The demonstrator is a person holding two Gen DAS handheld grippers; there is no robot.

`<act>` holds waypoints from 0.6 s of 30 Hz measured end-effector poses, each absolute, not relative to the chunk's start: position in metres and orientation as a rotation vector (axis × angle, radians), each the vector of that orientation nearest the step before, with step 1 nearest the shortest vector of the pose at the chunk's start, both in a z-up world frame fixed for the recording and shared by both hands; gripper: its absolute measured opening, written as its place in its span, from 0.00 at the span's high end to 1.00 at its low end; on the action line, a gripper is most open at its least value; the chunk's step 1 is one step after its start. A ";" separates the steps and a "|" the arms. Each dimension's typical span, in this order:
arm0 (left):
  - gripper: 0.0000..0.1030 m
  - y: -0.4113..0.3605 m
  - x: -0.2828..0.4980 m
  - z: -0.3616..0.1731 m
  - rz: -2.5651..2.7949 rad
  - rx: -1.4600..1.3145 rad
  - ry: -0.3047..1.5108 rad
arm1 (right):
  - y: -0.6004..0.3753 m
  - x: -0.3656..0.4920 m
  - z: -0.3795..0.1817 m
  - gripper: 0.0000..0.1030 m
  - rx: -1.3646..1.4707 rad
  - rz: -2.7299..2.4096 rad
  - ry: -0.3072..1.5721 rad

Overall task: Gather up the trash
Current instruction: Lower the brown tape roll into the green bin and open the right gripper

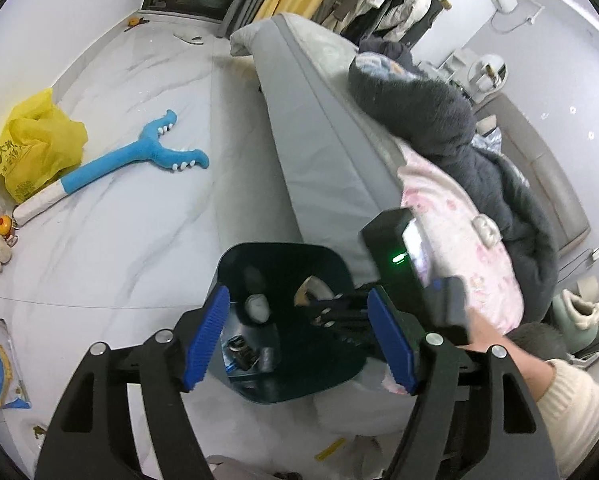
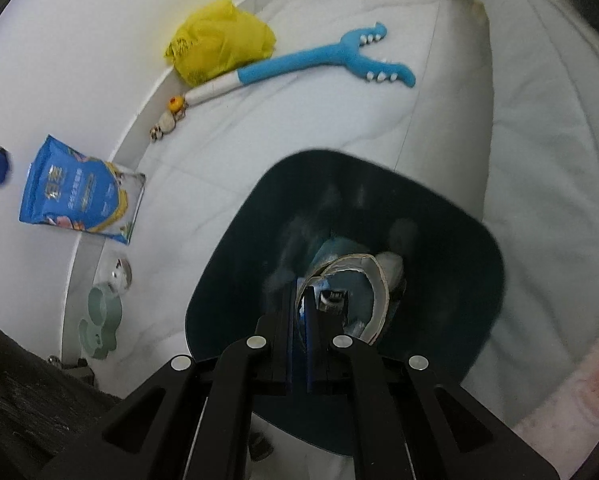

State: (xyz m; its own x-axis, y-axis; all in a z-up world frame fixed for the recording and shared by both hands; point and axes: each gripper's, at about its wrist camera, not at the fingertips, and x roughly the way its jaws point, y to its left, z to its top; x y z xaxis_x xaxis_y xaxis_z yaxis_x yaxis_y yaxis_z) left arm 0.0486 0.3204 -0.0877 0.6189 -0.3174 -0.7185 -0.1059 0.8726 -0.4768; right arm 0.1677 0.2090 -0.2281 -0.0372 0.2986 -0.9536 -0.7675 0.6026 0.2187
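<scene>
A dark teal trash bin (image 1: 331, 264) stands on the pale floor beside the bed; it also shows in the right wrist view (image 2: 451, 232). Inside lie a crumpled wad (image 1: 256, 306) and other small trash. My left gripper (image 1: 299, 340) is open and empty, hovering over the bin mouth. My right gripper (image 2: 299, 312) reaches down into the bin, shut on the rim of a crushed paper cup (image 2: 379, 284); the cup also shows in the left wrist view (image 1: 311, 286).
A grey bed (image 1: 319, 128) with piled clothes runs along the right. On the floor lie a yellow plastic bag (image 2: 215, 48), a blue plush toy (image 2: 331, 60), a blue snack bag (image 2: 79, 196) and a green dish (image 2: 99, 320).
</scene>
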 end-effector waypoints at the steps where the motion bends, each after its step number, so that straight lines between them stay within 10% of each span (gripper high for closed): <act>1: 0.28 0.322 0.048 -0.087 -0.130 -0.516 0.900 | 0.210 0.167 -0.232 0.96 -0.449 0.899 1.365; 11: 0.23 0.330 0.043 -0.075 -0.149 -0.548 0.862 | 0.217 0.158 -0.258 0.91 -0.495 0.883 1.469; 12: 0.21 0.332 0.042 -0.073 -0.150 -0.547 0.861 | 0.216 0.158 -0.259 0.85 -0.492 0.880 1.478; 14: 0.21 0.329 0.043 -0.067 -0.156 -0.536 0.855 | 0.214 0.159 -0.258 0.34 -0.484 0.874 1.487; 18: 0.21 0.324 0.045 -0.059 -0.178 -0.530 0.841 | 0.210 0.161 -0.248 0.31 -0.462 0.878 1.463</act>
State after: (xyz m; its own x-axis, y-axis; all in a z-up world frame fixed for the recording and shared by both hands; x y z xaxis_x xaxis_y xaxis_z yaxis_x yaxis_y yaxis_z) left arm 0.0452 0.3243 -0.0588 0.6608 -0.3536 -0.6620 -0.0554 0.8567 -0.5129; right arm 0.1607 0.2099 -0.2476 -0.1138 0.2288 -0.9668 -0.7460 0.6230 0.2352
